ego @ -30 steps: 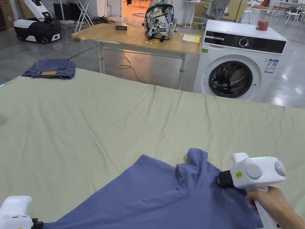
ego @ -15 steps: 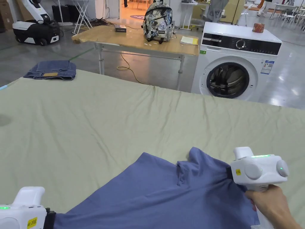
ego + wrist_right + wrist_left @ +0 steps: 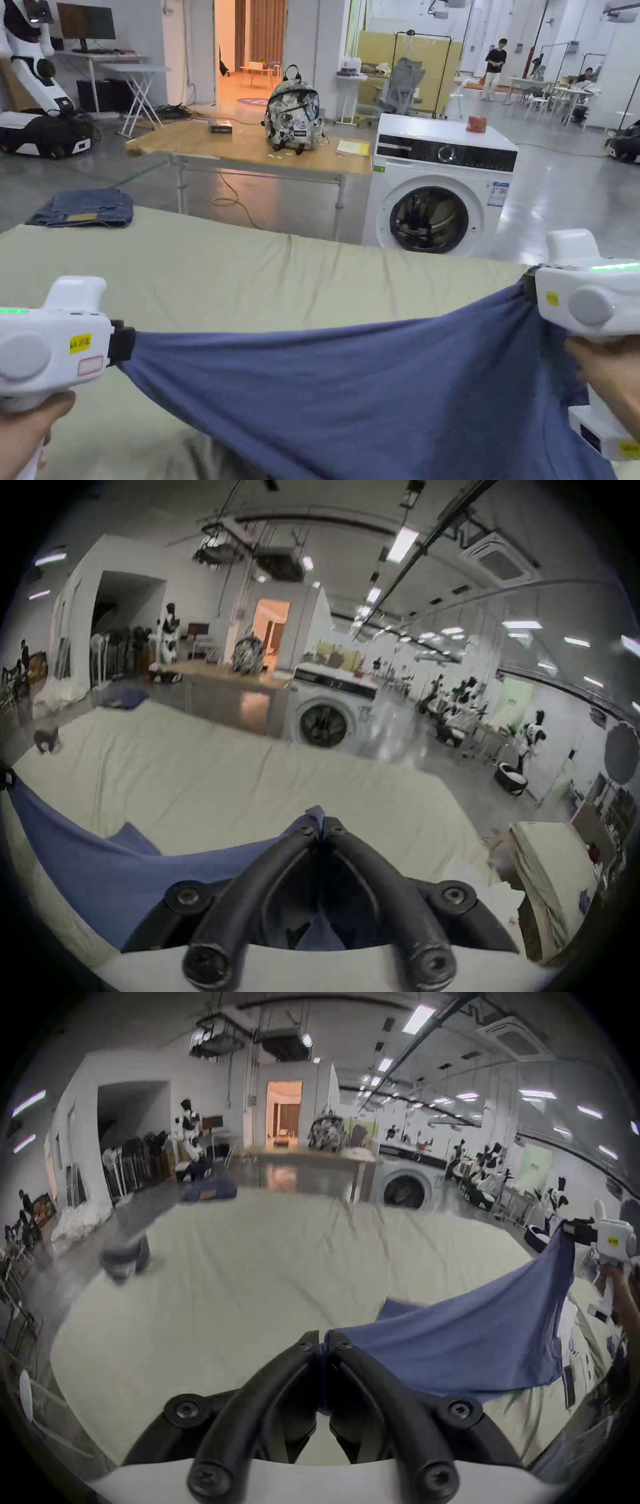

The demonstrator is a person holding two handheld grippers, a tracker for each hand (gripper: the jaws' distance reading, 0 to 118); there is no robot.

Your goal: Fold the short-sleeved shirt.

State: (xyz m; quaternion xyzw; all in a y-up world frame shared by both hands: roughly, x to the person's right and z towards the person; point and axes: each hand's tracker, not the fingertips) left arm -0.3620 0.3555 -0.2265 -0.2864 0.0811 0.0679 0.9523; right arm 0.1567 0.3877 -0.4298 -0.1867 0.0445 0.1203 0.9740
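The blue short-sleeved shirt (image 3: 387,387) hangs stretched in the air between both grippers, above the table covered in a pale green sheet (image 3: 250,281). My left gripper (image 3: 122,344) is shut on the shirt's left end; its jaws pinch the blue cloth (image 3: 450,1342) in the left gripper view (image 3: 323,1343). My right gripper (image 3: 528,290) is shut on the shirt's right end, held higher than the left. In the right gripper view its jaws (image 3: 322,823) close on a bunched edge of the shirt (image 3: 104,864). The shirt's lower part sags toward the sheet.
Folded jeans (image 3: 84,209) lie at the table's far left corner. Beyond the table stand a washing machine (image 3: 437,187) and a wooden table (image 3: 250,147) with a backpack (image 3: 292,119). A person (image 3: 495,59) stands far back in the room.
Both grippers have lifted the shirt off the sheet and pulled it taut between them. The head camera has tilted up, so more of the room shows.
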